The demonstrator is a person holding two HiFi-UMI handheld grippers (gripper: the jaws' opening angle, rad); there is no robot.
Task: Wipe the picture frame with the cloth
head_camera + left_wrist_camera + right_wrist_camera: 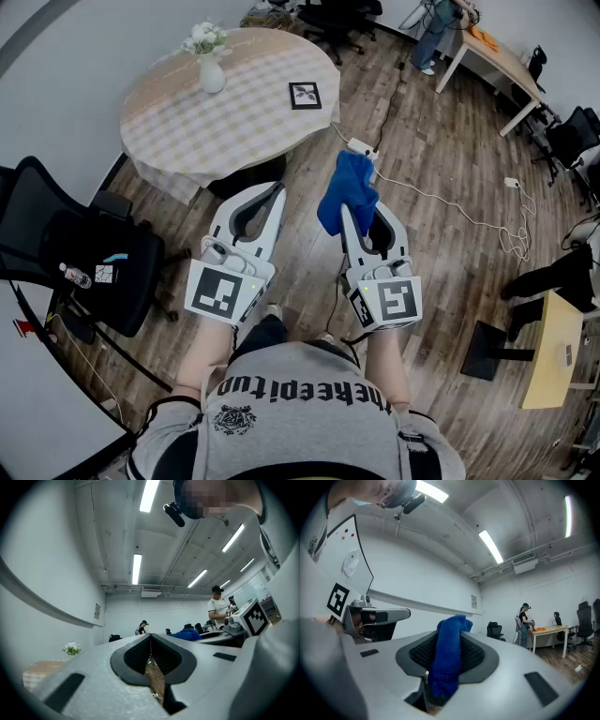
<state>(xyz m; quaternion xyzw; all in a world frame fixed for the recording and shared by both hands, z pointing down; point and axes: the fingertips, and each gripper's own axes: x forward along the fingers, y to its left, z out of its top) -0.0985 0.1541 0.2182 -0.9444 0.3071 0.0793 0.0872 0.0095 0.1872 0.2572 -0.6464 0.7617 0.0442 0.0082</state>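
A small black picture frame lies flat on the round table, near its right side. My right gripper is shut on a blue cloth, which bunches up out of the jaws. It hovers above the wooden floor, short of the table's near edge. My left gripper is beside it on the left, shut with nothing between its jaws. Both grippers point toward the table and tilt upward.
A white vase with flowers stands at the table's far side. A black office chair is at my left. A white power strip and cable lie on the floor. Desks and people are further back.
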